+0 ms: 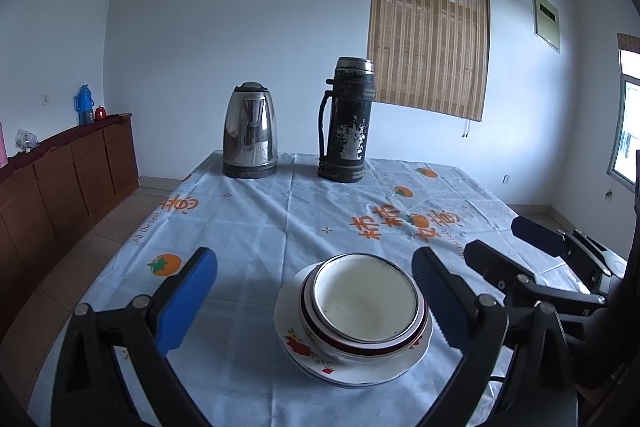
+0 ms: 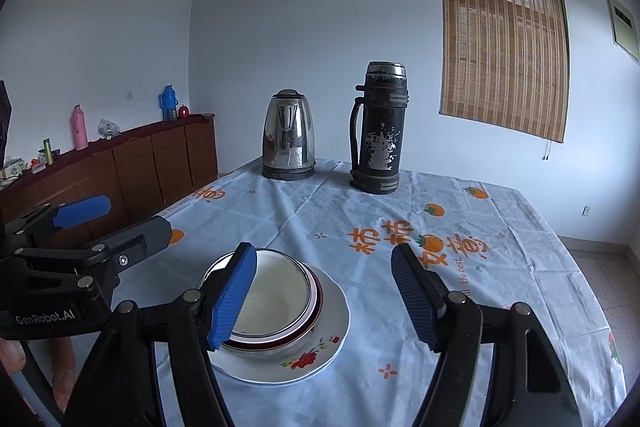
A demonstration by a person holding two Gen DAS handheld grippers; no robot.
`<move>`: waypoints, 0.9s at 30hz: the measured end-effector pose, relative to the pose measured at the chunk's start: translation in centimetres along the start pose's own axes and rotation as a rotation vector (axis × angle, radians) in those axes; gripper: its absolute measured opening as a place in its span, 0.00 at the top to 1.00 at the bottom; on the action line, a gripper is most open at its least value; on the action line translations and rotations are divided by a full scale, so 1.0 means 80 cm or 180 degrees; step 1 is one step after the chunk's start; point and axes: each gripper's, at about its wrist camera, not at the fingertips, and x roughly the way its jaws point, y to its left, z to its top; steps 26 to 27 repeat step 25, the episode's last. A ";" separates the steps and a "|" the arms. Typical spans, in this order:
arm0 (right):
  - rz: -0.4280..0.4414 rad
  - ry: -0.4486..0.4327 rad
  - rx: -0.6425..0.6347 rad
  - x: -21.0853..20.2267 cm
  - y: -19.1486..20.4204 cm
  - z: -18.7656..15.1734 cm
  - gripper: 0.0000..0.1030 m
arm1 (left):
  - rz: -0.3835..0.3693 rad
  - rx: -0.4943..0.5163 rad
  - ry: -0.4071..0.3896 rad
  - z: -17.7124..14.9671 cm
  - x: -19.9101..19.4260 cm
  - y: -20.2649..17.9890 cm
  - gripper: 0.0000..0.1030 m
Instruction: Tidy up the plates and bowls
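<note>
- Bowls (image 1: 366, 307) nested on floral plate (image 1: 304, 347), near centre of counter (image 1: 260, 227); stack looks finished.
- Left tongs (image 1: 316, 301) and right tongs (image 2: 324, 301): both released, holding nothing.
- Risk: right tongs' left finger (image 2: 234, 297) overlaps the bowl rim; sideways withdrawal could clip it, sliding the stack.
- Kettle (image 1: 250, 131) and flask (image 1: 346, 121) far off, unlikely to be hit.

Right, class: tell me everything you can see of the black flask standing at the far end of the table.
The black flask is a tall cylinder, upright on the tablecloth near the table's far edge, just right of the steel kettle and apart from it. It looks like painted metal: a large patch of paint has flaked off its front, showing pale underneath. A silvery band circles the cap, ridged rings mark the shoulder and base, and a dark handle runs down its left side. Only the cloth touches it.
</note>
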 end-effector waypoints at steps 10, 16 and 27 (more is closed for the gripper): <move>-0.0022 -0.0031 -0.0005 -0.002 -0.002 0.001 0.31 | -0.0018 0.0009 0.0015 0.003 -0.001 -0.001 0.03; -0.0024 -0.0038 -0.0006 -0.003 -0.003 0.002 0.31 | 0.0044 -0.0053 0.0079 0.002 0.005 0.004 0.03; -0.0017 -0.0017 -0.0002 -0.001 -0.002 0.001 0.30 | 0.0022 -0.0045 0.0020 0.001 0.003 0.005 0.04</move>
